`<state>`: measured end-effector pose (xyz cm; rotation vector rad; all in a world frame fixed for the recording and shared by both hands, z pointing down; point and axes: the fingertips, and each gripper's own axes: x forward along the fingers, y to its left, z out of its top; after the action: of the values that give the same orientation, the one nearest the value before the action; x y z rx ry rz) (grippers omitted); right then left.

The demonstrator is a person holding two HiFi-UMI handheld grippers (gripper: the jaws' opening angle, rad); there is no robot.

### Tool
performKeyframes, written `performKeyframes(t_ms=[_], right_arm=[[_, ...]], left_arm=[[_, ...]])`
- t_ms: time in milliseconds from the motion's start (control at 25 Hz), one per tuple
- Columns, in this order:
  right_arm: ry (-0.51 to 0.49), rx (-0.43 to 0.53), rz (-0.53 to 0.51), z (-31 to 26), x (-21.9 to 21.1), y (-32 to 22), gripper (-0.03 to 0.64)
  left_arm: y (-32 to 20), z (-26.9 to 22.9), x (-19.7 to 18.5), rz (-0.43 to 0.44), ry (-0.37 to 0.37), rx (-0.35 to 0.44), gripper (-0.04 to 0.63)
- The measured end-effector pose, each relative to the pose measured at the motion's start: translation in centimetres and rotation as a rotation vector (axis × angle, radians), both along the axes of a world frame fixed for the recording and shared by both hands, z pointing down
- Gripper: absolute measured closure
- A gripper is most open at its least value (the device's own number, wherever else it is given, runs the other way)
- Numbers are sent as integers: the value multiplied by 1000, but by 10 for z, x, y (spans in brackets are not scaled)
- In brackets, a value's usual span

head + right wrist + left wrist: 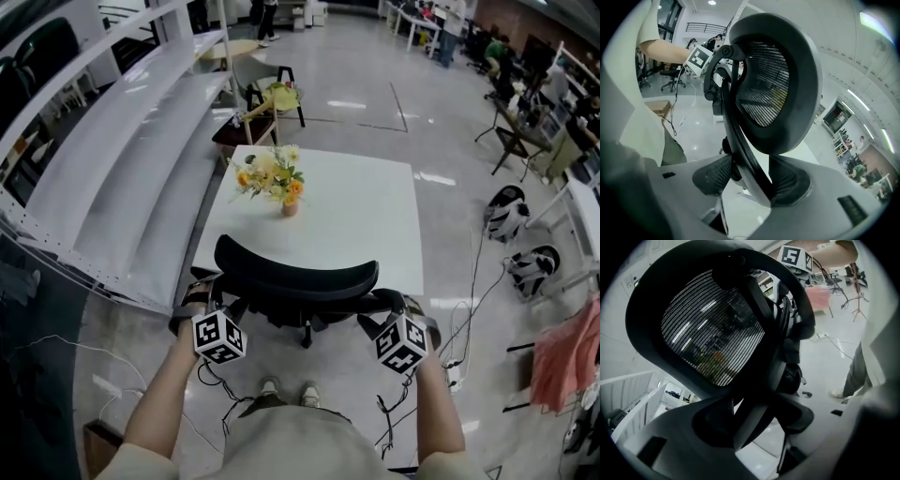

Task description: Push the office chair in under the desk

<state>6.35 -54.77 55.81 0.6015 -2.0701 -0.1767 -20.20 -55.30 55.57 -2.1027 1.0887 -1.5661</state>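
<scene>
A black office chair (295, 277) with a mesh back stands at the near edge of a white desk (361, 211), its seat partly under the top. My left gripper (194, 300) is at the chair's left armrest and my right gripper (403, 314) at its right armrest. In the left gripper view the mesh back (712, 329) fills the frame and the left gripper (754, 427) has wide jaws with the chair's dark spine showing between them. The right gripper (750, 187) also stands wide, looking at the chair back (773, 84); no pad visibly presses on anything.
A small vase of flowers (278, 183) stands on the desk. White shelving (122, 159) runs along the left. Cables (466, 314) and two bags (511, 214) lie on the floor at the right, near a pink cloth (562, 361). The person's feet (286, 392) are behind the chair.
</scene>
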Motion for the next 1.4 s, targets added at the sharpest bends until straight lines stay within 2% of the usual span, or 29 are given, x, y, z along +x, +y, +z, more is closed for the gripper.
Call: performKeyframes(t_ms=[240, 520, 720, 880, 1000, 1200, 1400], right_arm=[[15, 34, 49, 2, -4, -1, 354], [32, -6, 99, 1, -1, 2, 359], [-45, -11, 170, -19, -4, 9, 386], [-158, -18, 273, -43, -4, 16, 466], [-242, 1, 331, -67, -5, 20, 477], [-383, 112, 382, -122, -12, 23, 511], [-533, 195, 444, -184, -19, 25, 532]], left_arm=[[2, 0, -5, 20, -1, 14, 330], [6, -2, -3, 38, 7, -13, 342], [13, -12, -3, 54, 45, -35, 345], [19, -32, -3, 66, 128, -10, 362], [22, -54, -8, 59, 189, 36, 377], [28, -109, -11, 52, 358, 107, 418], [30, -176, -7, 59, 524, 211, 457]])
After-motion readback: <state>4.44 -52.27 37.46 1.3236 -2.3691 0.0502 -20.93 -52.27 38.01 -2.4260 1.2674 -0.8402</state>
